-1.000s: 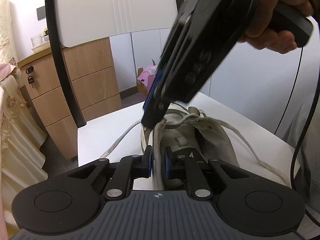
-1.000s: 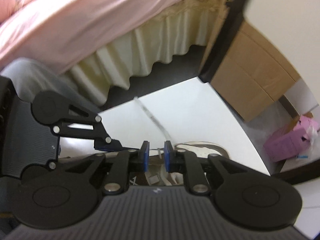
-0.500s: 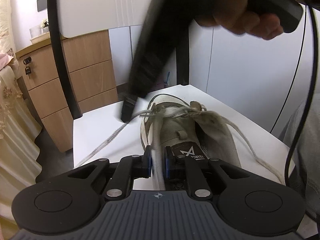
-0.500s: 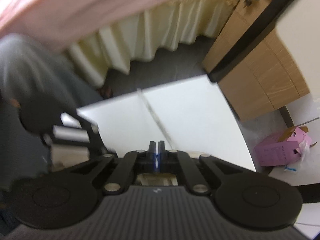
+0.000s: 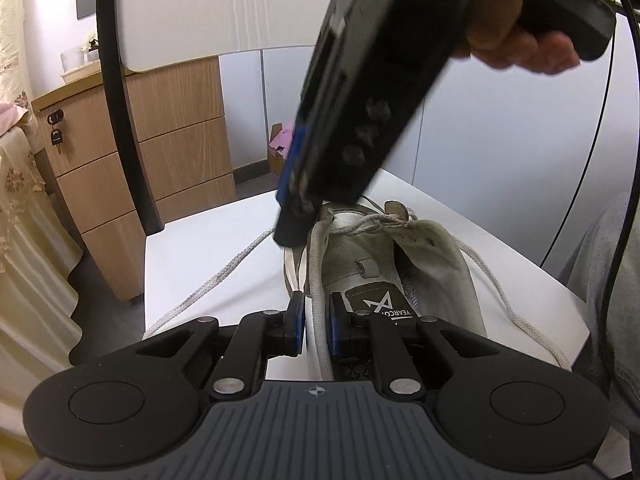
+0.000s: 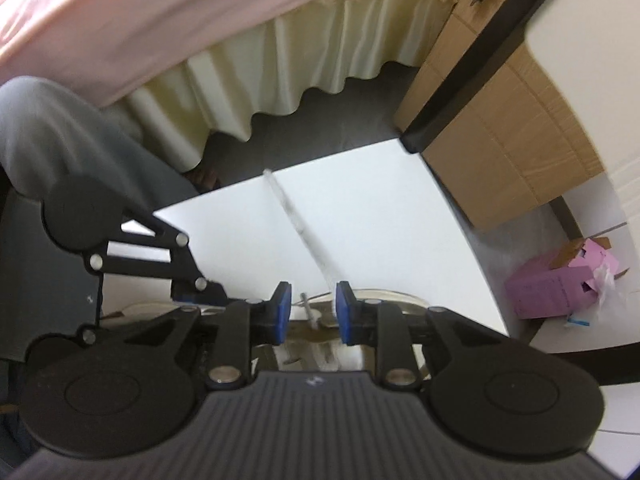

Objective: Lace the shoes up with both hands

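Note:
A beige sneaker [image 5: 404, 264] lies on the white table [image 5: 208, 248], its toe pointing away from me. My left gripper [image 5: 316, 320] is shut on the shoe's left eyelet flap near the tongue. Held by a hand, my right gripper [image 5: 290, 236] points steeply down at the far left eyelets. Seen from its own camera, the right gripper [image 6: 313, 314] has its jaws opening. The white lace [image 6: 304, 240] passes between the pads without being pressed. This lace [image 5: 224, 276] trails left across the table to the edge. Another lace end [image 5: 516, 316] lies to the right of the shoe.
A wooden drawer cabinet [image 5: 168, 140] stands behind the table, with a black chair frame [image 5: 124, 120] in front of it. A pink box [image 6: 560, 284] sits on the floor. A cream bed skirt [image 6: 280, 76] hangs nearby. A grey-clad leg [image 5: 600, 248] is at the right.
The right gripper's pads, shut together half a second ago, now stand apart. It has come back down to the shoe's far left eyelets. The left gripper kept its hold.

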A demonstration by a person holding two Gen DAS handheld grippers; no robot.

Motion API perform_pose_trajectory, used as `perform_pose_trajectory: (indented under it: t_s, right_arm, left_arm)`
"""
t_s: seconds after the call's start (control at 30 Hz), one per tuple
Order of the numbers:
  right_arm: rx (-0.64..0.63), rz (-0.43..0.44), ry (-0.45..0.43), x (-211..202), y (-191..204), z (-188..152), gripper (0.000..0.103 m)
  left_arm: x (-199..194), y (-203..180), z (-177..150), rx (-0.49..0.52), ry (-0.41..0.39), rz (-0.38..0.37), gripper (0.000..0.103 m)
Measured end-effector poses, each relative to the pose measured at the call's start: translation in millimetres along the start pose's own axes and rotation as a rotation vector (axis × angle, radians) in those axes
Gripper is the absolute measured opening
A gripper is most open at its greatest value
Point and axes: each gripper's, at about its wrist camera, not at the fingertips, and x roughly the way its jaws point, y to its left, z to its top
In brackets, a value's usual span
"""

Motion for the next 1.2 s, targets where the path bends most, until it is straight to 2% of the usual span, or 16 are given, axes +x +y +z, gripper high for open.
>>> perform_pose_trajectory:
  t_s: [0.1,0.13,0.2,0.37,0.53,0.63,0.87,1.03,1.1,1.17,1.2]
  right_arm:
    - [-0.004,-0.008,0.019,11.1,2.1,-3.3,0.018]
    - [-0.003,0.007,0.018,12.0,2.5,-5.2,0.010]
    - [-0.009,-0.001,0.016,14.9,4.4,-6.7,0.003]
    - [0.050,-0.028,-0.054,10.9,2.9,2.4,0.002]
    - [0.101,0.040,-0.191,-21.7,4.6,28.1,0.002]
    - [0.085,0.076,-0.254,-40.4,11.4,46.5,0.003]
    - [-0.023,0.079,-0.257,-45.1,29.8,62.0,0.003]
    - [-0.016,0.056,-0.237,-40.8,27.6,54.9,0.005]
    - [0.011,0.055,-0.255,-45.9,22.2,52.3,0.010]
    - [0.048,0.048,-0.288,-53.4,15.1,49.4,0.042]
    - [0.071,0.043,-0.309,-58.3,10.7,46.7,0.049]
  left_arm:
    - [0.6,1.1,-0.8,-0.008,0.002,-0.004,0.014]
    - [0.4,1.1,-0.8,-0.008,0.002,-0.005,0.014]
    - [0.0,0.6,-0.8,-0.007,0.001,-0.009,0.014]
    - [1.3,0.0,-0.8,-0.019,0.009,-0.021,0.014]
    - [2.9,-1.5,0.2,-0.021,0.011,-0.026,0.014]
    - [3.8,-1.9,0.2,-0.025,0.012,-0.031,0.014]
    - [8.2,2.6,-1.1,-0.078,0.023,-0.054,0.014]
    - [11.6,5.9,-4.3,-0.116,0.021,-0.071,0.014]
    - [11.3,6.9,-5.3,-0.130,0.021,-0.075,0.014]
    - [11.3,8.6,-6.2,-0.133,0.021,-0.076,0.014]
    - [11.3,9.1,-6.3,-0.132,0.021,-0.075,0.014]
